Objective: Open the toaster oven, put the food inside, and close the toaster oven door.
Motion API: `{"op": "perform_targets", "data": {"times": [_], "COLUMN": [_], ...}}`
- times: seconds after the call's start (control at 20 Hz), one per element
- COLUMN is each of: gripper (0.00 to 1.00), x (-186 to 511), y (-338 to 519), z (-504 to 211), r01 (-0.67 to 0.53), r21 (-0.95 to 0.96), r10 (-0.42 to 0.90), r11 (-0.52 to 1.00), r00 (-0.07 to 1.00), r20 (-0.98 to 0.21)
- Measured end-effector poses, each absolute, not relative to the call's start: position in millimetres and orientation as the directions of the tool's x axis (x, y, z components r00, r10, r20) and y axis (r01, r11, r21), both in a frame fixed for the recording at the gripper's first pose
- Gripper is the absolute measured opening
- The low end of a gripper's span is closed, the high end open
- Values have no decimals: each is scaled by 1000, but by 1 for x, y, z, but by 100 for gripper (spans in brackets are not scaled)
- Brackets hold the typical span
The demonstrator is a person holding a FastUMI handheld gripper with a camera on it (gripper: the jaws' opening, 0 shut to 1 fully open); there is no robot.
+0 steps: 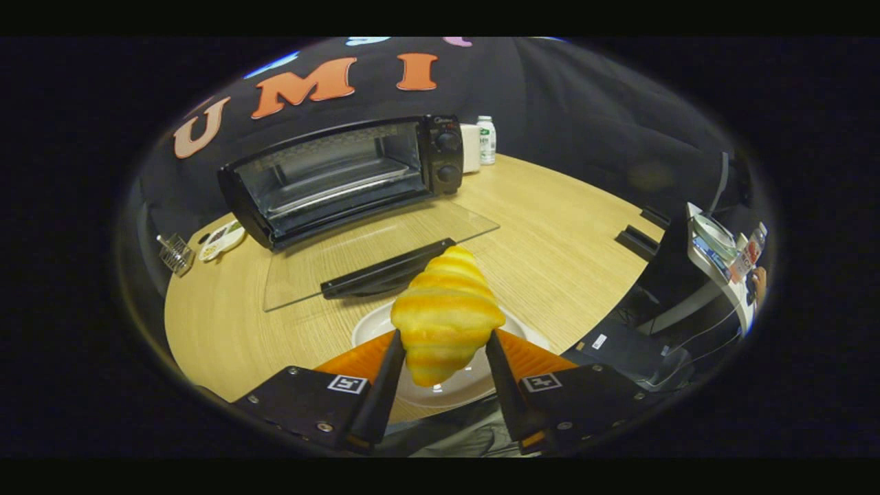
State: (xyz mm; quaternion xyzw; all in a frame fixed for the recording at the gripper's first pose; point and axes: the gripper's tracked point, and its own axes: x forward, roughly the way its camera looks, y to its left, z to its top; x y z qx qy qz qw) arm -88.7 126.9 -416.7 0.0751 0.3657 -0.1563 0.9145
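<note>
The gripper (pixel 443 350) pinches a croissant (pixel 445 313) from both sides, lifted over a white plate (pixel 450 392), and its long way points ahead toward the toaster oven (pixel 344 175). The oven's glass door (pixel 371 251) lies open flat on the wooden table (pixel 564 240). The croissant hides much of the plate, and the writing on the small bottle (pixel 487 139) beside the oven is too tiny to read.
</note>
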Motion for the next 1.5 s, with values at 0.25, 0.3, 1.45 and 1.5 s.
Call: {"op": "perform_targets", "data": {"times": [0.25, 0.3, 1.45, 1.5], "gripper": [67, 61, 55, 55], "x": [-87, -88, 65, 75], "y": [120, 120, 169, 172], "z": [-389, -388, -324, -326], "r01": [300, 285, -99, -107], "r21": [49, 51, 178, 207], "r10": [-189, -176, 182, 206], "r11": [953, 957, 979, 973], "r00": [710, 712, 815, 810], "r20": [-678, -680, -550, -550]}}
